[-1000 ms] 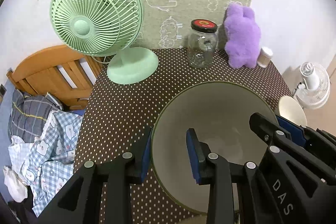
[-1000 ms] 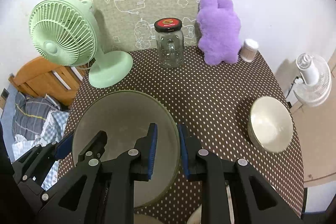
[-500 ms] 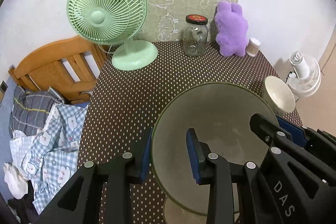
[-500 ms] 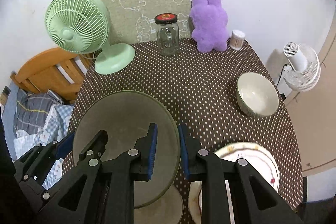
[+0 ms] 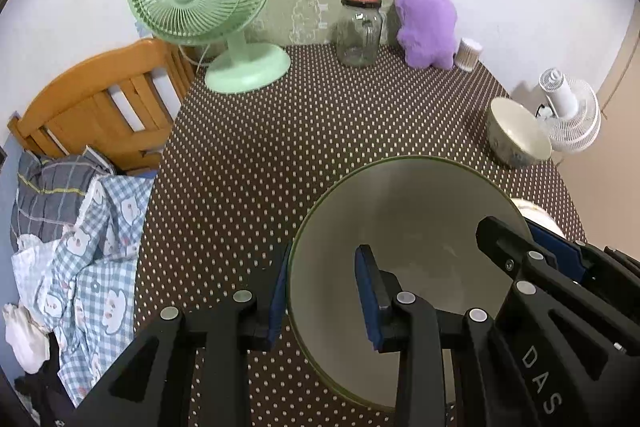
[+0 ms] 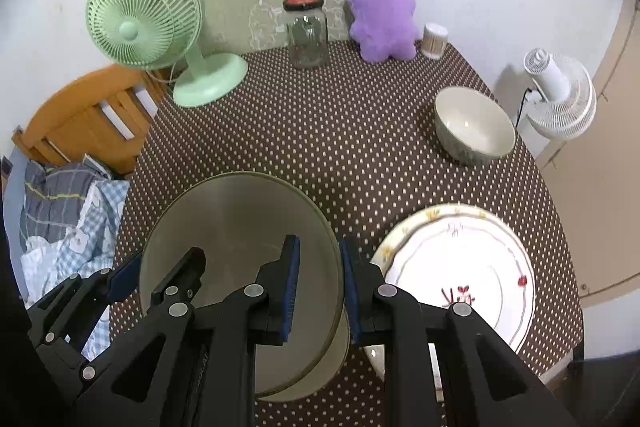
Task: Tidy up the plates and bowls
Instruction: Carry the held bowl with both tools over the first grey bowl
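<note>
Two grippers: both clamp one grey-green plate (image 5: 404, 227), held above the polka-dot tablecloth (image 5: 280, 147).
Left gripper (image 5: 322, 291): blue pads pinch the plate's left rim, one finger under, one over; jaws clenched on it.
Right gripper (image 6: 318, 279): jaws clenched on the same plate's right rim; pads nearly together with the edge between them.
Plate, right wrist view (image 6: 236, 227): lifted, tilted slightly; a second similar rim (image 6: 320, 379) shows beneath its near edge.
Floral plate (image 6: 460, 267): flat on the cloth, just right of the right gripper, near the table's front edge.
Cream bowl (image 6: 474, 125): upright on the right side of the table, well apart from the held plate.
Back row: green fan (image 6: 144, 15), glass jar (image 6: 308, 35) with dark lid, purple plush (image 6: 380, 15), small container (image 6: 435, 41), along the wall.
Off table: wooden chair (image 5: 100, 107) and checked bedding (image 5: 80, 227) at left; white fan (image 6: 560, 95) on floor at right.
</note>
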### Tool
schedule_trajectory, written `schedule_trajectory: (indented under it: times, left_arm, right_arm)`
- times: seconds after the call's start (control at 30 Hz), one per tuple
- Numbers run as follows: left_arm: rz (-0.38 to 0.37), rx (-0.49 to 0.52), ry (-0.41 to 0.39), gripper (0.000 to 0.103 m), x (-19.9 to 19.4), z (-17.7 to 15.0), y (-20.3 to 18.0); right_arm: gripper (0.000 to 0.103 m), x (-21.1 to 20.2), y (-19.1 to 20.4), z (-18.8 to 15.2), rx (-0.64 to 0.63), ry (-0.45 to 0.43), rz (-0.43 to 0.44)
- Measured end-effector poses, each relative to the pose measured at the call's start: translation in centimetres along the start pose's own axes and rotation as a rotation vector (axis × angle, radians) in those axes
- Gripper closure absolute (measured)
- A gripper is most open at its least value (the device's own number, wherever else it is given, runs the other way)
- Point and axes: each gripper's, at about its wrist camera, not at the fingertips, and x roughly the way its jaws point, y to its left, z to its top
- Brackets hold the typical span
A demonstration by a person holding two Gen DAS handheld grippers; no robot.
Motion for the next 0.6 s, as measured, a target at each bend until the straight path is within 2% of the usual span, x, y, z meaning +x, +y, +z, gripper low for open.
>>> schedule_trajectory:
  times: [0.6]
  left_arm:
    - [-0.041,0.017,0.096,0.072,2.6,-3.3,0.3]
  right_arm:
    - [0.078,2.7,-0.1,-3.4,0.024,0.096,-0.043]
